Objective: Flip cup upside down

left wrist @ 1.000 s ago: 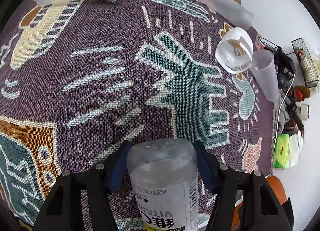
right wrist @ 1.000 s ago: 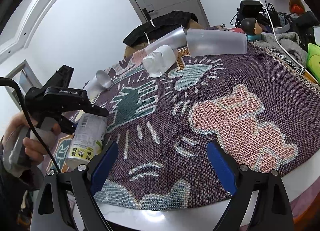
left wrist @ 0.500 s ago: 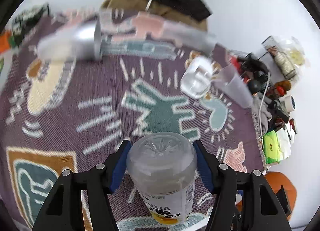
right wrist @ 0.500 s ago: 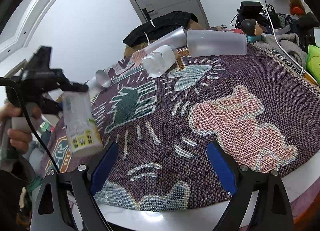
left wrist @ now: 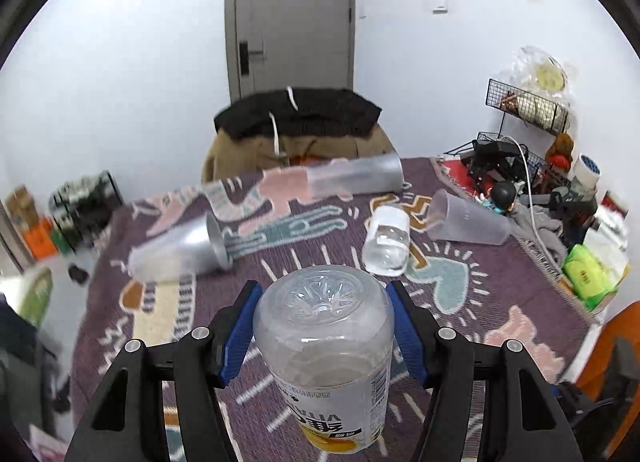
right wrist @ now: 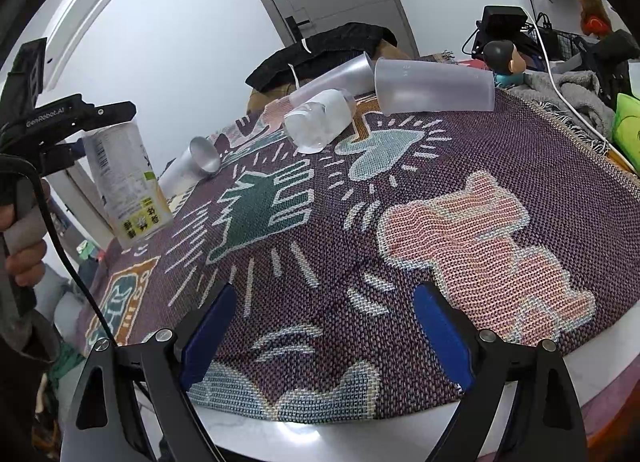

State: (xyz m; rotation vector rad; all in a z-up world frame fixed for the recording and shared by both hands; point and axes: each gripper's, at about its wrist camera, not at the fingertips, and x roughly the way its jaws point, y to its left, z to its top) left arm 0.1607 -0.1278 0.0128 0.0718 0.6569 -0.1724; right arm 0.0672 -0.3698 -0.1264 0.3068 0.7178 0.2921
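Observation:
My left gripper (left wrist: 320, 326) is shut on a clear plastic cup with a yellow and white label (left wrist: 326, 358). I hold it near its base, base up, its mouth pointing down. In the right wrist view the same cup (right wrist: 126, 186) hangs from the left gripper (right wrist: 102, 118) at the left, tilted, above the edge of the patterned purple cloth (right wrist: 400, 182). My right gripper (right wrist: 320, 334) is open and empty over the near edge of the cloth.
Several cups lie on their sides on the cloth: a silver-bottomed one (left wrist: 180, 246), a long frosted one (left wrist: 356, 178), a small clear one (left wrist: 386, 242) and a frosted one (left wrist: 468, 222). Clutter and a wire rack (left wrist: 528, 102) stand at the right. A chair with a black jacket (left wrist: 296, 114) is behind.
My left gripper has lifted the labelled cup off the cloth and turned it, so its base faces up. The right gripper has not moved.

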